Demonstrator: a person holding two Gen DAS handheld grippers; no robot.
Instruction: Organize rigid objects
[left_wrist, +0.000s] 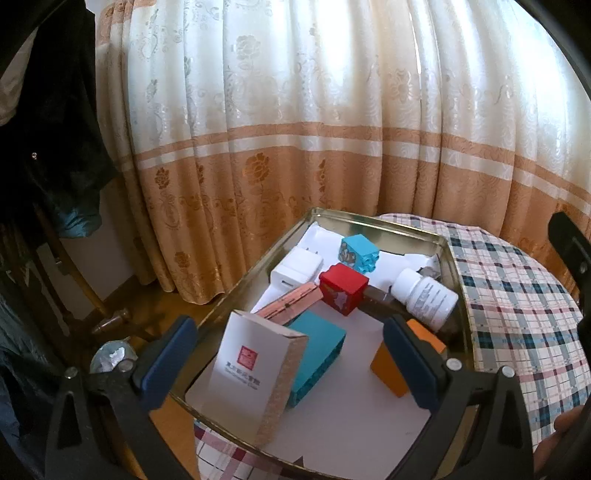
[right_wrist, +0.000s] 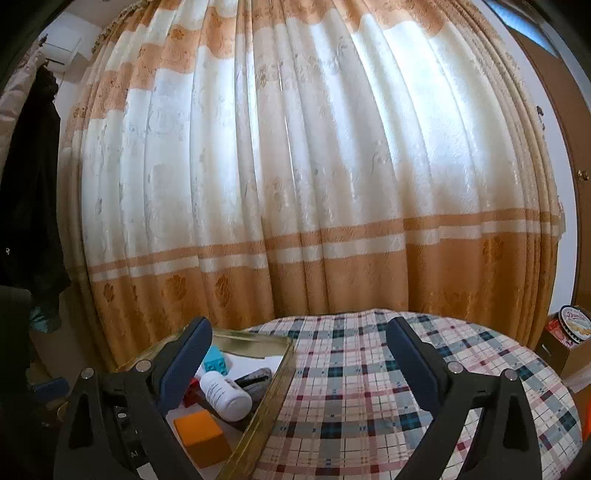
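A gold metal tray (left_wrist: 369, 221) sits on a checkered cloth and holds several items. A white card box (left_wrist: 251, 373) stands at its near end, leaning against a teal box (left_wrist: 317, 350). Behind them lie a copper-pink strip (left_wrist: 288, 304), a white charger (left_wrist: 295, 273), a red block (left_wrist: 341, 291), a blue block (left_wrist: 360, 253) and a white bottle (left_wrist: 424, 295) on its side. An orange block (left_wrist: 391, 365) sits near the right finger. My left gripper (left_wrist: 291, 350) is open over the tray's near end, its pads clear of both boxes. My right gripper (right_wrist: 299, 332) is open and empty above the tray's right rim (right_wrist: 273, 391).
The checkered cloth (right_wrist: 369, 387) covers a round table to the right of the tray. A cream and orange curtain (right_wrist: 295, 184) hangs close behind. Dark clothing (left_wrist: 55, 129) hangs at the left. A round biscuit tin (right_wrist: 574, 323) stands on a box at the far right.
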